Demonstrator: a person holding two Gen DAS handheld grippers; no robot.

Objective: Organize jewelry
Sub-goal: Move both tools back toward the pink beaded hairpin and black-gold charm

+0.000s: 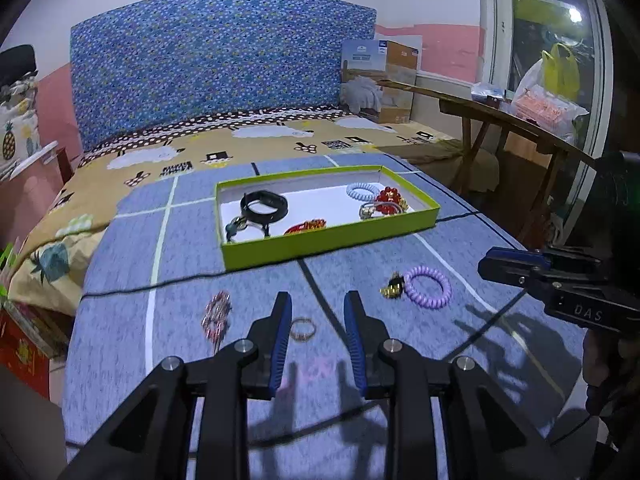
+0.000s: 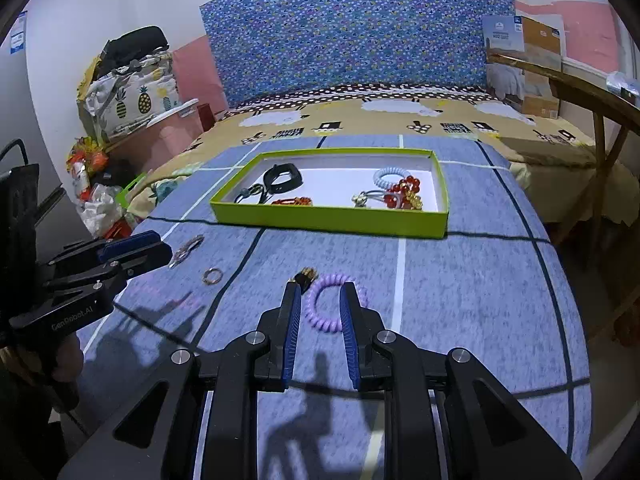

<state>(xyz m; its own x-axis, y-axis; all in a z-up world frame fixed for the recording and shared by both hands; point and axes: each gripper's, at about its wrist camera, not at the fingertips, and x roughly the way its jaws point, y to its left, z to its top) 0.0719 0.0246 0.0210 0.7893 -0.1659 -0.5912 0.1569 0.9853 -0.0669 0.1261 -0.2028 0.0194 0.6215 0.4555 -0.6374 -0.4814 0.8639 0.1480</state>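
Observation:
A green box (image 1: pixel 320 244) (image 2: pixel 332 222) with a white inside holds a black band (image 1: pixel 264 204), a pale blue coil tie (image 1: pixel 362 190), red beads (image 1: pixel 390 198) and other pieces. On the blue cloth lie a purple coil tie (image 1: pixel 427 287) (image 2: pixel 320 322), a small gold ornament (image 1: pixel 391 285) (image 2: pixel 306 274), a thin ring (image 1: pixel 303 329) (image 2: pixel 212 276) and a pink beaded bracelet (image 1: pixel 217 314) (image 2: pixel 185 251). My left gripper (image 1: pixel 318 300) is open, the ring just in front of its left finger. My right gripper (image 2: pixel 319 292) is open, its fingers either side of the purple tie.
The blue grid cloth (image 2: pixel 460 280) covers a bed with a blue patterned headboard (image 1: pixel 220 60). A black cable (image 2: pixel 500 236) crosses the cloth in front of the box. A wooden bench (image 1: pixel 520 124) stands at the right. Bags and clutter (image 2: pixel 120 92) sit at the left.

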